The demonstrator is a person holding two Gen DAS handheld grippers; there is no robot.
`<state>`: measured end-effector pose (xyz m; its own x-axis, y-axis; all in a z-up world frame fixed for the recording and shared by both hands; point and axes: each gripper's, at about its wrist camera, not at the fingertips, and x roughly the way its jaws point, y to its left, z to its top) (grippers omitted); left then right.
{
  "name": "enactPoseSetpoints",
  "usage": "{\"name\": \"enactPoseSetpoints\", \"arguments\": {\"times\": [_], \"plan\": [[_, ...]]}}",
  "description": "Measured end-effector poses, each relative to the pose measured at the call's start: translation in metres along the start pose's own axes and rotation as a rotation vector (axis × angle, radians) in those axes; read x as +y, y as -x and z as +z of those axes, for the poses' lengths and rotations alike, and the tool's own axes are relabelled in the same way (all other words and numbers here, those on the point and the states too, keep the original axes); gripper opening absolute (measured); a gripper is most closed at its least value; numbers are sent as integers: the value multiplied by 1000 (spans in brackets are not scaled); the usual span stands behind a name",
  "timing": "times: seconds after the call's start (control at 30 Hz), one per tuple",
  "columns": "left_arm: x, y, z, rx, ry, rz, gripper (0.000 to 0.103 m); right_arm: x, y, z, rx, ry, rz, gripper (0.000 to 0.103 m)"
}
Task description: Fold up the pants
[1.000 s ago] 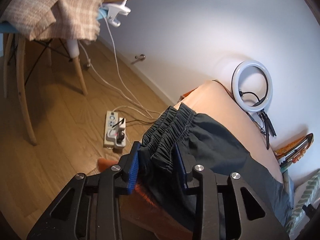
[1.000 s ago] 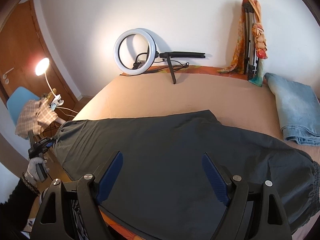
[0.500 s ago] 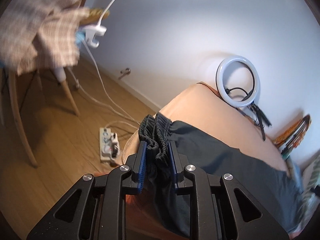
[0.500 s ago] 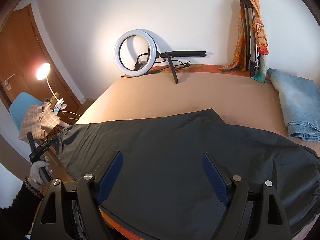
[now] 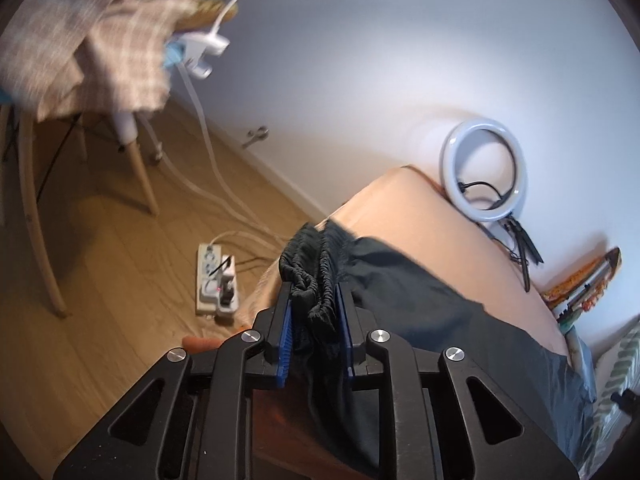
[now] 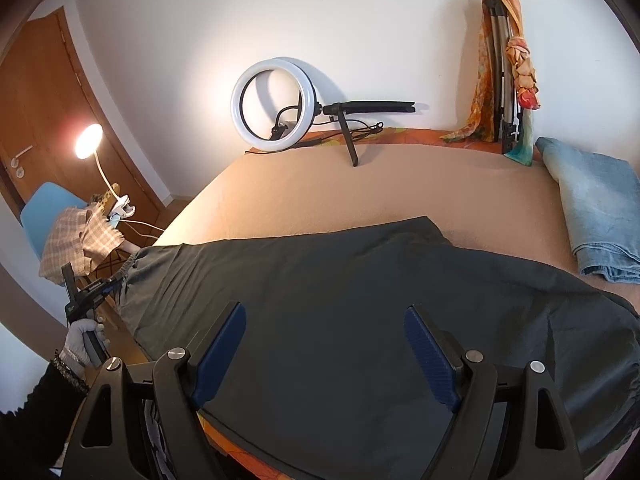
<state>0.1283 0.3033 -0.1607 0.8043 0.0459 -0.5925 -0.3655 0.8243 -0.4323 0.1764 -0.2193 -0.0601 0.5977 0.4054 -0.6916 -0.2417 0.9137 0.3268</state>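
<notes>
Pants lay spread across the bed, dark and flat. The left gripper had just closed its jaws on the gathered waistband at the bed's edge. The right gripper hovered above the fabric, jaws wide apart, clasping nothing.

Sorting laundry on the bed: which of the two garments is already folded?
The blue jeans, lying folded at the far right of the bed near the wall. The dark pants are spread flat, their waistband pinched in the left claw.
</notes>
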Motion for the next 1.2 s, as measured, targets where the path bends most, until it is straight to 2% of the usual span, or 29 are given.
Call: {"name": "enactPoseSetpoints", "arguments": {"times": [0.17,0.3,0.4,0.5,0.63,0.73,0.9,1.0,1.1,1.2], "plan": [[-49,20,2,-53,-137,-53,17,12,-13,7,23,19,35,84],[-105,29,-7,-62,-291,-121,17,30,-30,19,39,28,117,84],[-146,26,-25,-30,-380,-195,17,43,-47,28,59,36,189,84],[-184,15,-49,35,-452,-276,17,55,-75,37,112,22,291,84],[-225,-4,-82,133,-514,-365,17,60,-126,42,235,-70,440,84],[-244,-11,-95,172,-536,-410,17,59,-163,37,321,-163,506,84],[-267,-20,-109,228,-585,-461,17,56,-204,34,389,-300,594,84],[-275,-23,-118,242,-623,-475,17,63,-217,36,408,-309,612,84],[-285,-24,-128,238,-683,-487,17,71,-228,35,451,-311,616,79],[-294,-26,-142,242,-752,-487,17,79,-232,36,480,-269,584,74]]}}
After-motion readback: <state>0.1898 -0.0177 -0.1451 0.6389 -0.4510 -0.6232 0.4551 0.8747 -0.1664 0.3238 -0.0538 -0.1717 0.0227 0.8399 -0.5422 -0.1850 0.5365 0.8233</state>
